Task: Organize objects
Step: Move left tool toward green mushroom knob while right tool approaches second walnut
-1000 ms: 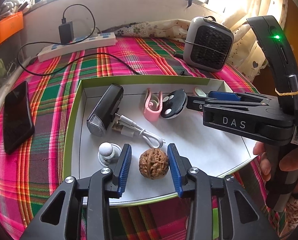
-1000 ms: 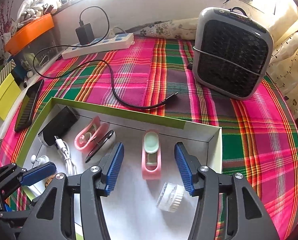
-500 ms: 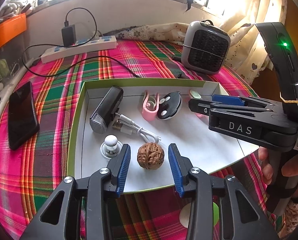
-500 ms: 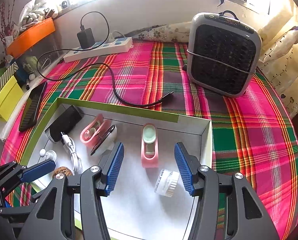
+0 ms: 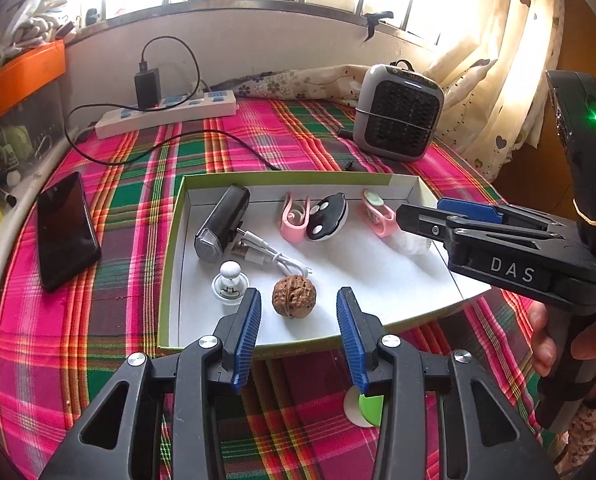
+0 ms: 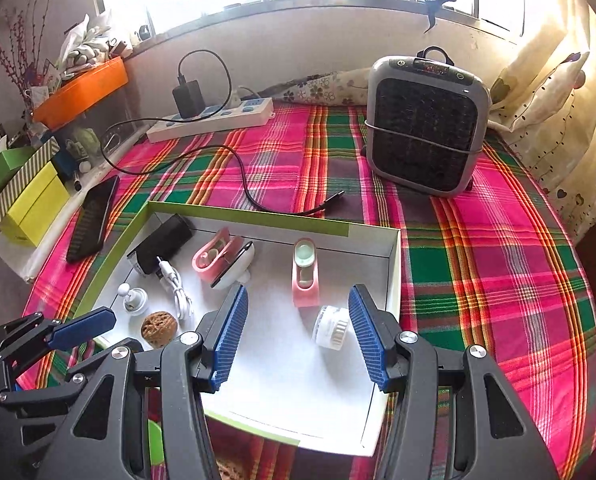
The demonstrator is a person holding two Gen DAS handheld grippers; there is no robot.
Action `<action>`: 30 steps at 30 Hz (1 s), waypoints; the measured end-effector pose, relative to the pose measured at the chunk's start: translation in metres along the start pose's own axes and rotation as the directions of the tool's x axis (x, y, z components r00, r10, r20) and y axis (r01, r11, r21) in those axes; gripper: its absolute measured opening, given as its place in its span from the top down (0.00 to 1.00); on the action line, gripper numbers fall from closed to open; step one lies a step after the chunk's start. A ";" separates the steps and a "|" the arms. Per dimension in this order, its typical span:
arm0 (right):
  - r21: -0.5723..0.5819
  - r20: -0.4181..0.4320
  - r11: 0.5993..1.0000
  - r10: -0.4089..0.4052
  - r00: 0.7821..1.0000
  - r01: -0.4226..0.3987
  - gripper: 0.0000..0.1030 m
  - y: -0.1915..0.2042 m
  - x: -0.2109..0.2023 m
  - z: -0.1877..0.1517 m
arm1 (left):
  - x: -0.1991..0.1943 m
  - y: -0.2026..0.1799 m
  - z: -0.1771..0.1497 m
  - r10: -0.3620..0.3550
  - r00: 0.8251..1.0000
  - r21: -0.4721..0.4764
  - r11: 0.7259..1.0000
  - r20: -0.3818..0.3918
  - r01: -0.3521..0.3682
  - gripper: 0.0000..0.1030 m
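Note:
A green-rimmed white tray (image 5: 290, 178) lies on the plaid cloth. In it are a walnut (image 5: 294, 296), a white knob piece (image 5: 230, 282), a black light (image 5: 222, 222) with a white cable (image 5: 276, 256), two pink clips and a black-and-white oval case (image 5: 327, 218). My left gripper (image 5: 298, 296) hovers open above the tray's near edge, the walnut lying free beyond its tips. My right gripper (image 6: 298, 294) hangs open over the tray's right part, with a pink clip (image 6: 305, 276) and a white brush head (image 6: 331, 328) lying loose below it. Neither holds anything.
A phone (image 5: 68, 232) lies left of the tray. A power strip (image 5: 166, 114) with charger and black cable sits at the back. A grey heater (image 6: 427, 128) stands back right. Yellow-green boxes (image 6: 34, 208) and an orange bin (image 6: 82, 90) line the left. Curtains hang on the right.
Both grippers have drawn back and risen from the tray, so more of the table shows. The walnut and the other items lie where they were.

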State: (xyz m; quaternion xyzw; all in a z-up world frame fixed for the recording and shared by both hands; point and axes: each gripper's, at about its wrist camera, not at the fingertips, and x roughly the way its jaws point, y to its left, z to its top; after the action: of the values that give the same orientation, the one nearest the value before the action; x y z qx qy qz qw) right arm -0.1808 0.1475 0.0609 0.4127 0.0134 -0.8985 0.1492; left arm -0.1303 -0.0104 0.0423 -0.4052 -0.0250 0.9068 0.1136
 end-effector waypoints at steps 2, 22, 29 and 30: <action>-0.007 0.007 1.000 0.002 1.000 -0.002 0.48 0.001 -0.005 -0.003 | -0.005 -0.001 -0.002 -0.001 1.000 0.003 1.000 0.007 0.001 0.64; -0.073 0.065 0.997 0.034 0.997 -0.029 0.48 0.008 -0.053 -0.053 | -0.030 -0.009 -0.032 -0.106 0.994 0.009 0.994 0.030 0.106 0.64; -0.063 0.067 0.998 0.030 0.997 -0.026 0.48 0.004 -0.060 -0.068 | -0.026 -0.018 -0.042 -0.151 0.989 0.024 0.988 0.002 0.151 0.63; -0.062 0.066 0.998 0.029 0.997 -0.025 0.48 0.004 -0.061 -0.071 | -0.024 -0.019 -0.043 -0.154 0.988 0.024 0.988 -0.003 0.154 0.62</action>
State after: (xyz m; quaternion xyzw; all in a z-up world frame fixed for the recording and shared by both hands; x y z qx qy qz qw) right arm -0.0901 0.1697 0.0601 0.3778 0.0304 -0.9088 0.1745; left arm -0.0792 0.0005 0.0336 -0.4013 -0.0450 0.8952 0.1883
